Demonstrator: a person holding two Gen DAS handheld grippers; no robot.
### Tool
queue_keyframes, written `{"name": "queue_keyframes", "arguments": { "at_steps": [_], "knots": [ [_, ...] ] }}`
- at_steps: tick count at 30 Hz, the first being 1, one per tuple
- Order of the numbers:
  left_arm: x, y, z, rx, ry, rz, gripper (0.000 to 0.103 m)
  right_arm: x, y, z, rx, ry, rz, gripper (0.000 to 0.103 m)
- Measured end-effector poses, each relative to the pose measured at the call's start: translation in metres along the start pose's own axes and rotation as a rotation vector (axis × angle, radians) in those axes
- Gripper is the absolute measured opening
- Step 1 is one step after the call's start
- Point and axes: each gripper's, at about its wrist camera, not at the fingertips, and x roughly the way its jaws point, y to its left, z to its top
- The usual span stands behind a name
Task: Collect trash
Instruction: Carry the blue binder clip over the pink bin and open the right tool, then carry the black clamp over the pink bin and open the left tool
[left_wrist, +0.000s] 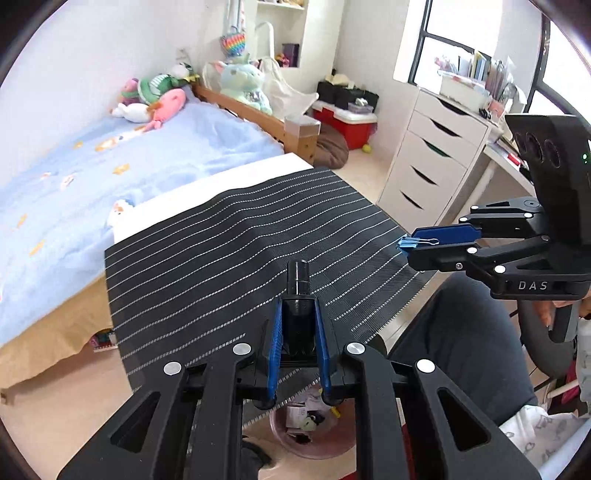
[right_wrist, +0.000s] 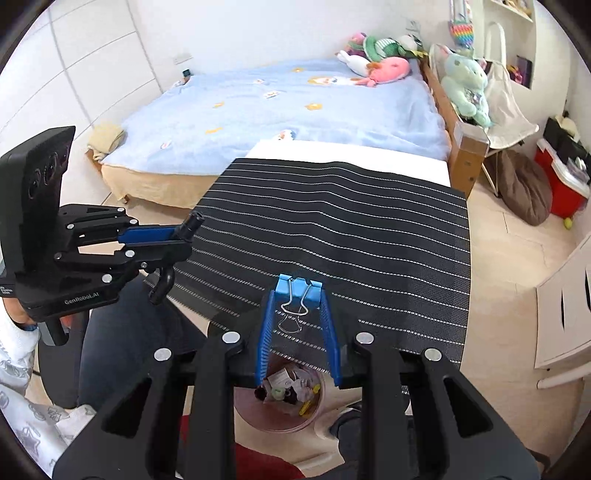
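Observation:
My left gripper (left_wrist: 298, 310) is shut on a black plastic part (left_wrist: 298, 295) with a round cap, held above the striped mat (left_wrist: 221, 251); it also shows at the left of the right wrist view (right_wrist: 177, 236). My right gripper (right_wrist: 297, 295) is shut on a light blue binder clip (right_wrist: 298, 290), held over the mat's near edge; it also shows in the left wrist view (left_wrist: 410, 245). Below both grippers a pinkish trash bin (right_wrist: 280, 410) on the floor holds several small scraps; it also shows in the left wrist view (left_wrist: 314, 432).
A table with a black striped mat (right_wrist: 351, 229) stands before a blue-covered bed (right_wrist: 288, 107) with plush toys. A white drawer unit (left_wrist: 428, 158), red cooler (left_wrist: 351, 125) and brown cushion (left_wrist: 332, 147) lie to the right. The person's dark-trousered leg (left_wrist: 461, 332) is near.

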Motion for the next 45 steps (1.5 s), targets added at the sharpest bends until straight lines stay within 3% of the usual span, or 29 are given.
{"name": "queue_keyframes", "arguments": {
  "at_steps": [10,24,25,26,28,31,45],
  "knots": [
    [-0.030,-0.012,-0.030,-0.041,-0.035,-0.004,0.016,-0.023,0.026,-0.022,-0.060,-0.003,0.042,0.025],
    [-0.038,-0.013,-0.050,-0.076,-0.033,-0.016,0.016,-0.008,0.057,-0.051,-0.118,0.071,0.156,0.026],
    [-0.038,-0.013,-0.050,-0.076,-0.034,-0.018,0.016,-0.008,0.057,-0.051,-0.118,0.072,0.156,0.030],
    [-0.039,-0.013,-0.049,-0.074,-0.034,-0.020,0.017,-0.007,0.057,-0.051,-0.117,0.074,0.152,0.045],
    [-0.039,-0.013,-0.049,-0.072,-0.036,-0.021,0.016,-0.006,0.056,-0.051,-0.111,0.068,0.146,0.065],
    [-0.040,-0.014,-0.049,-0.068,-0.034,-0.026,0.016,-0.007,0.052,-0.052,-0.088,0.063,0.148,0.085],
    [-0.037,-0.028,-0.045,-0.029,-0.021,-0.054,0.017,-0.024,0.036,-0.046,-0.027,-0.002,0.051,0.095]
  ]
}}
